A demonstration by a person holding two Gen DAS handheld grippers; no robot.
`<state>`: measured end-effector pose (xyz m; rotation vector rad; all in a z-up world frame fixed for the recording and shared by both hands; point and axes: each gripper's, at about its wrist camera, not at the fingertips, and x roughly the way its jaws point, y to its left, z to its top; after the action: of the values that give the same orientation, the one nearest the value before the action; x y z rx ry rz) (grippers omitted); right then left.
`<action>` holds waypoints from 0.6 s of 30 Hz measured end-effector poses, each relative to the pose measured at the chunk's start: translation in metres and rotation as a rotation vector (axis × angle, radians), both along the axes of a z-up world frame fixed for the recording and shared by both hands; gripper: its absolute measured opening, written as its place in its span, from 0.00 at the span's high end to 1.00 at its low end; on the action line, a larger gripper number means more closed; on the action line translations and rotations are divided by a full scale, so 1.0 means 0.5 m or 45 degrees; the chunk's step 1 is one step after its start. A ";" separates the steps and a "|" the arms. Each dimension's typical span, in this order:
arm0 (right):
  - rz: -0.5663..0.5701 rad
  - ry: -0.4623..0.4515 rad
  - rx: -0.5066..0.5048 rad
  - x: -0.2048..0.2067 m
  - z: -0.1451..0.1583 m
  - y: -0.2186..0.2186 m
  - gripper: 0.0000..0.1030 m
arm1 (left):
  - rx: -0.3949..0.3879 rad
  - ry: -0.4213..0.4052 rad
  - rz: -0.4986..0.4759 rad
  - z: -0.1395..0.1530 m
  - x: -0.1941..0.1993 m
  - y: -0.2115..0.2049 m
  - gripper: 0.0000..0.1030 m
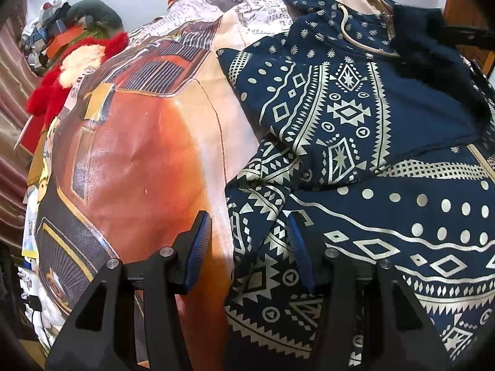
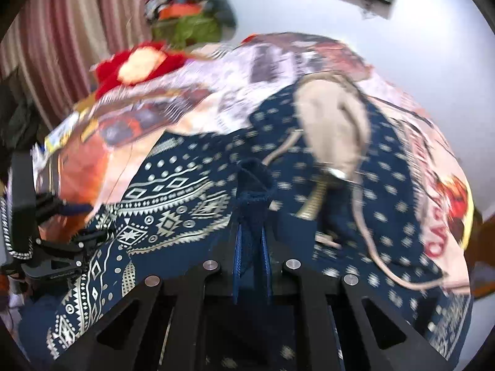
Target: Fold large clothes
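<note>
- A navy garment (image 1: 386,142) with a cream geometric print lay spread over the right part of a bed, on a bedsheet (image 1: 139,154) printed with a large orange car.
- Its beige-lined hood (image 2: 334,130) and drawcords sat at the far end, toward the pale wall.
- One patterned sleeve (image 1: 309,108) lay folded across the body of the garment, its cuff end toward the left edge.
- The left gripper (image 1: 247,247) hung at the garment's near left edge with its jaws apart; one blue pad stood over the orange sheet, the other over the patterned cloth, and nothing was pinched between them.
- The right gripper (image 2: 252,247) was clamped tight on a ridge of the navy fabric, which rose in a bunched fold between its blue pads; that view was blurred.
- In the right wrist view the left gripper's black body showed at the far left edge of the garment.
- A red and cream fluffy item (image 1: 80,68) lay at the far left of the bed, with striped curtains (image 2: 62,31) beyond it.
</note>
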<state>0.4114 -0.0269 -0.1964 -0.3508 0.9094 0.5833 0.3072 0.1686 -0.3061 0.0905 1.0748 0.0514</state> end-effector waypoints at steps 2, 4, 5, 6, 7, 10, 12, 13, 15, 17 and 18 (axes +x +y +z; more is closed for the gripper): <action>-0.053 -0.001 0.046 0.004 0.020 -0.039 0.91 | -0.002 0.006 -0.004 -0.003 0.012 -0.012 0.49; -0.109 0.002 0.101 0.005 0.043 -0.085 0.91 | 0.031 0.008 -0.002 -0.010 0.033 -0.032 0.49; -0.126 0.002 0.116 0.003 0.050 -0.100 0.91 | 0.065 -0.002 0.011 -0.012 0.042 -0.040 0.49; -0.152 0.000 0.134 0.001 0.059 -0.121 0.91 | 0.100 -0.012 0.036 -0.013 0.052 -0.044 0.49; -0.177 -0.007 0.148 -0.004 0.069 -0.144 0.91 | 0.121 -0.020 0.078 -0.013 0.061 -0.044 0.49; -0.240 -0.010 0.174 -0.012 0.085 -0.196 0.91 | 0.071 -0.068 0.245 0.004 0.074 -0.026 0.52; -0.280 -0.002 0.188 -0.014 0.088 -0.229 0.91 | 0.101 -0.121 0.367 0.021 0.072 -0.007 0.54; -0.303 0.002 0.195 -0.016 0.089 -0.247 0.91 | 0.107 -0.136 0.398 0.026 0.072 0.001 0.54; -0.354 0.013 0.206 -0.019 0.087 -0.281 0.91 | 0.100 -0.155 0.454 0.033 0.065 0.017 0.54; -0.394 0.027 0.207 -0.023 0.081 -0.312 0.91 | 0.095 -0.156 0.480 0.035 0.058 0.028 0.54; -0.418 0.033 0.205 -0.026 0.077 -0.330 0.91 | 0.098 -0.153 0.481 0.035 0.057 0.030 0.54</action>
<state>0.3985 -0.1918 -0.1579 -0.0460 0.9149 0.3553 0.3355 0.1834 -0.2887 -0.0471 0.9584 0.4336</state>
